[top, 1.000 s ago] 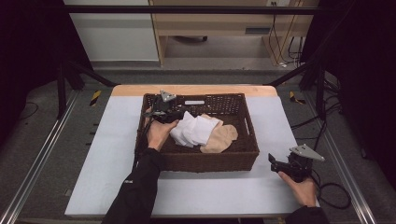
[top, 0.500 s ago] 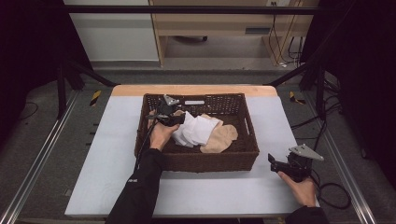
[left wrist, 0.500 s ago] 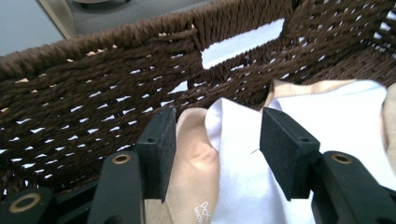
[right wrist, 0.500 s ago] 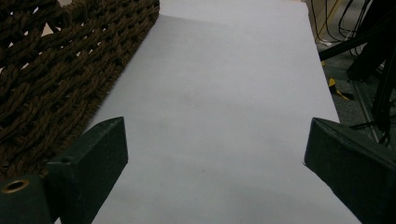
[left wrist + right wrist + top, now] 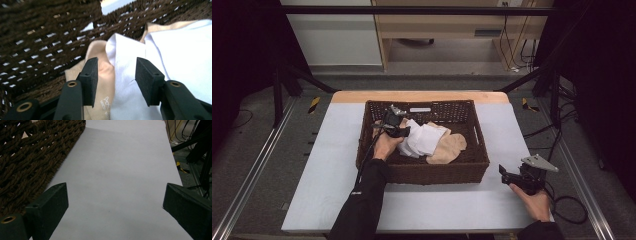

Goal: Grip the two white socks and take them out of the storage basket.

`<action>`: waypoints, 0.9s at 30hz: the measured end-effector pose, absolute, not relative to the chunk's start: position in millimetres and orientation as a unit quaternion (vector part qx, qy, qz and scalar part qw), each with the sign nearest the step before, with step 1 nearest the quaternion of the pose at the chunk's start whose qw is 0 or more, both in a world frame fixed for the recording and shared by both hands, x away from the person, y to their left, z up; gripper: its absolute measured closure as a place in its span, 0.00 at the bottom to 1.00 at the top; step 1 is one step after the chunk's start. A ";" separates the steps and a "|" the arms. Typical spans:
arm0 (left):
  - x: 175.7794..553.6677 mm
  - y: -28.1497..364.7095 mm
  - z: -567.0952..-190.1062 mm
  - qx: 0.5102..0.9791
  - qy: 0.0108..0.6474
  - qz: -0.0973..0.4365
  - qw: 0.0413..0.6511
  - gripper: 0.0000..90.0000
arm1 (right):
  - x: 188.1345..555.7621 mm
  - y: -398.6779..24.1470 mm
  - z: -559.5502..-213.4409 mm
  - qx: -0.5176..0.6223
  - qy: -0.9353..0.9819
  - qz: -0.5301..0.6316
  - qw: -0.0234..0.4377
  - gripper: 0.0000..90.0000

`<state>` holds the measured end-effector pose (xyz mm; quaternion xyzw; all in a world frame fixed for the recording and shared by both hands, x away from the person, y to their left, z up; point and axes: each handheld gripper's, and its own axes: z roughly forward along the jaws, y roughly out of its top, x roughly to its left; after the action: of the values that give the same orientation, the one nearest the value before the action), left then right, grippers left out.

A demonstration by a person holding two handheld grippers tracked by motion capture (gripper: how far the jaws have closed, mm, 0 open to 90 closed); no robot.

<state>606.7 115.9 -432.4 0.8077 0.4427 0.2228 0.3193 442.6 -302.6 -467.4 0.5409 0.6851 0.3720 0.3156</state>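
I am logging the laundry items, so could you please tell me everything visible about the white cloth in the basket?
The white cloth is thin, smooth fabric, crumpled in loose folds inside the dark woven basket. It lies partly over a beige garment. The left gripper has just been closing, a white fold and beige edge between its pads, not yet pinched.

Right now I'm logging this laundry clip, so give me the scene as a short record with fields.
container: brown wicker basket on the table
contents: white cloth overlapping beige cloth
left gripper: inside the basket, jaws have just been closing, straddling both cloths, pads not yet pressing
right gripper: open over bare table, right of the basket
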 end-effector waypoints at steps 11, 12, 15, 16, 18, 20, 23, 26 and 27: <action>606.4 113.0 -436.8 0.820 0.453 0.180 0.299 0.90 | 442.5 -302.4 -467.4 0.540 0.687 0.372 0.313 0.07; 606.3 113.4 -436.0 0.820 0.455 0.177 0.300 0.90 | 442.5 -302.4 -467.4 0.540 0.687 0.372 0.313 0.07; 604.7 113.8 -432.8 0.817 0.462 0.165 0.304 0.99 | 442.4 -302.4 -467.5 0.540 0.687 0.372 0.313 0.07; 604.7 113.8 -432.8 0.817 0.462 0.165 0.304 0.99 | 442.4 -302.4 -467.5 0.540 0.687 0.372 0.313 0.07; 602.6 114.3 -428.0 0.813 0.459 0.167 0.318 0.99 | 442.2 -302.5 -467.3 0.540 0.687 0.371 0.314 0.07; 601.5 114.8 -425.7 0.810 0.456 0.169 0.328 0.99 | 442.0 -302.5 -467.2 0.540 0.687 0.371 0.313 0.07; 596.2 117.1 -415.5 0.801 0.443 0.183 0.357 0.99 | 442.1 -302.6 -467.1 0.540 0.687 0.371 0.313 0.07; 592.1 116.3 -408.5 0.793 0.433 0.196 0.382 0.99 | 442.1 -302.6 -467.1 0.540 0.688 0.371 0.313 0.07; 590.4 115.9 -406.3 0.790 0.430 0.200 0.390 0.99 | 442.2 -302.8 -467.1 0.540 0.688 0.371 0.314 0.07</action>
<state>590.4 115.9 -406.3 0.7895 0.4296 0.2000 0.3901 442.2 -302.8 -467.1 0.5397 0.6879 0.3705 0.3135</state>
